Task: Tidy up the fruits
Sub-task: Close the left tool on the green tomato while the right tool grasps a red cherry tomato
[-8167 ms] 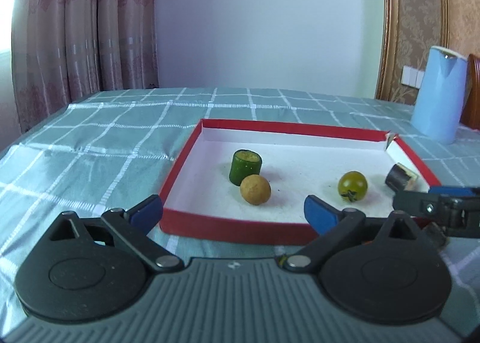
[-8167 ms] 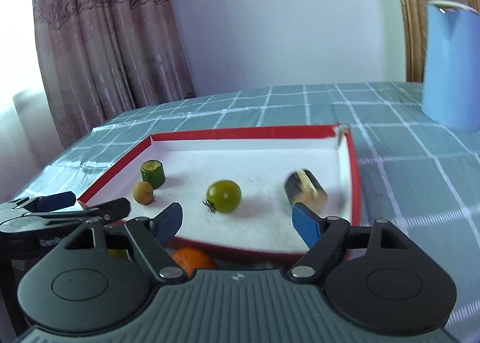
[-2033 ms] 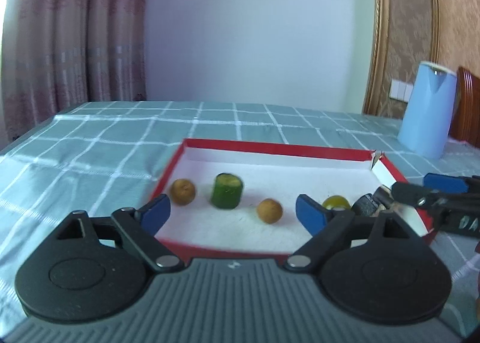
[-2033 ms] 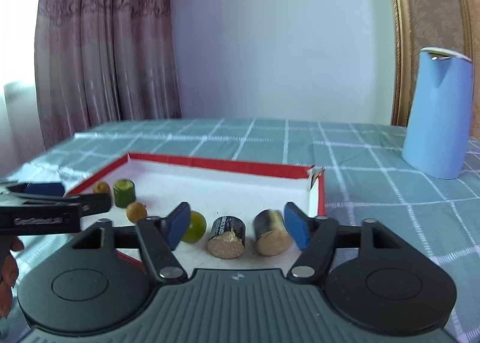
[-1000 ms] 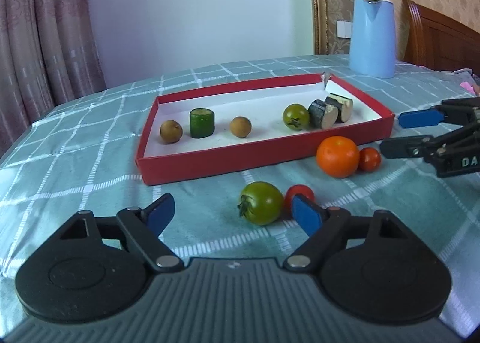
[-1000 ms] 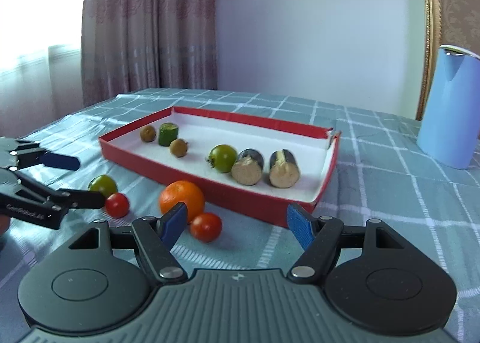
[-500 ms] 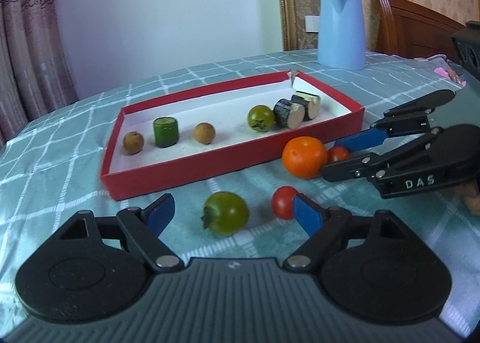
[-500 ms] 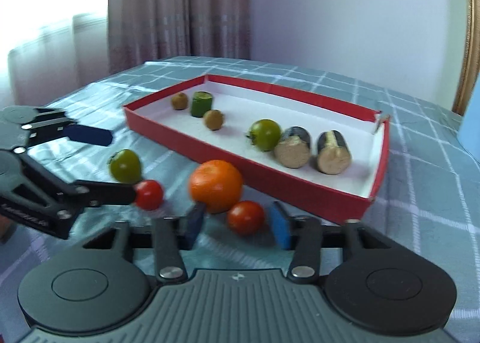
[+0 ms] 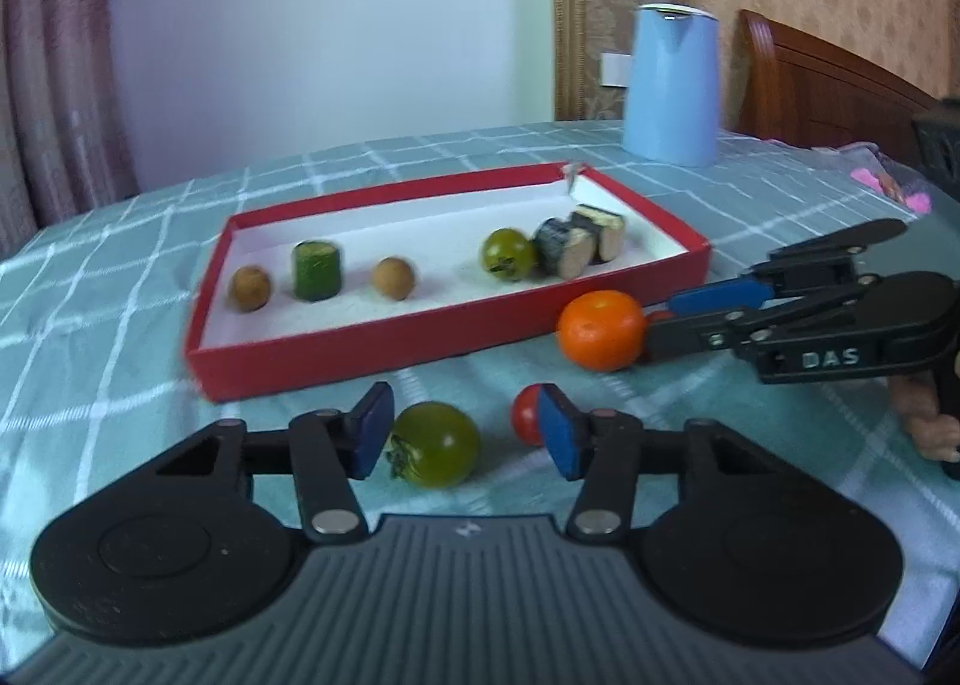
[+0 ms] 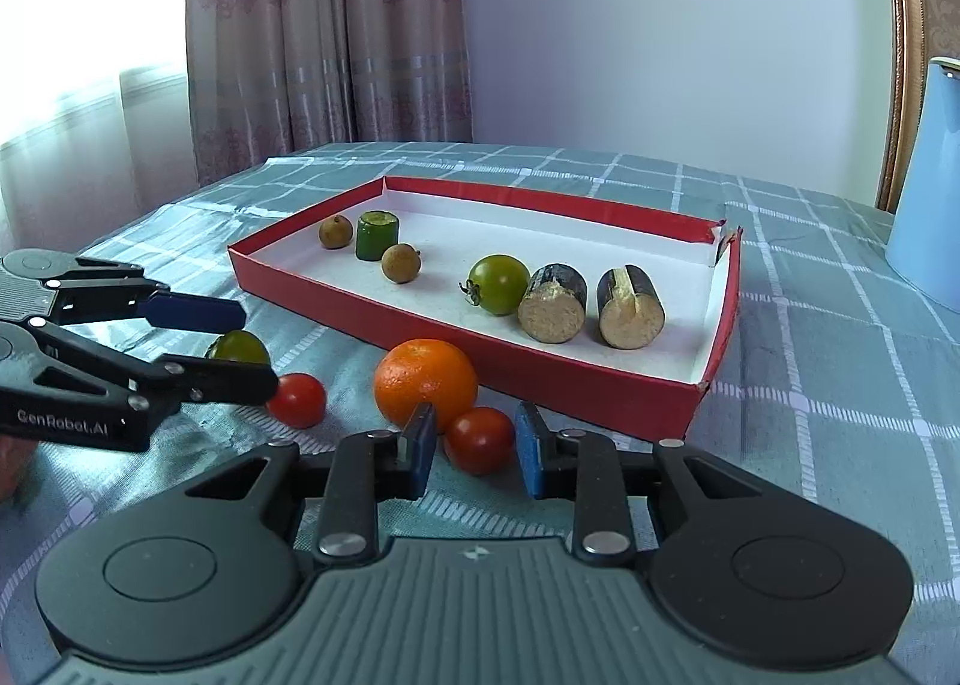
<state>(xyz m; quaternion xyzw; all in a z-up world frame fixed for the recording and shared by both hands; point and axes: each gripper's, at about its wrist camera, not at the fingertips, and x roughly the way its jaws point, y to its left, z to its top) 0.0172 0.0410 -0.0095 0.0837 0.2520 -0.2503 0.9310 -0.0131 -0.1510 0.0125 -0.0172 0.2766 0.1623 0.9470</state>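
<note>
The right gripper (image 10: 471, 448) is clamped on a red tomato (image 10: 479, 439); the left gripper (image 9: 462, 433), its jaws just closing, straddles a green tomato (image 9: 437, 444), fingers apart

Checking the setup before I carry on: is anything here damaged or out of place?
The red box has a torn far right corner, its flap sticking up. Four fruits sit outside it on the cloth: an orange, two red tomatoes and a green tomato.
</note>
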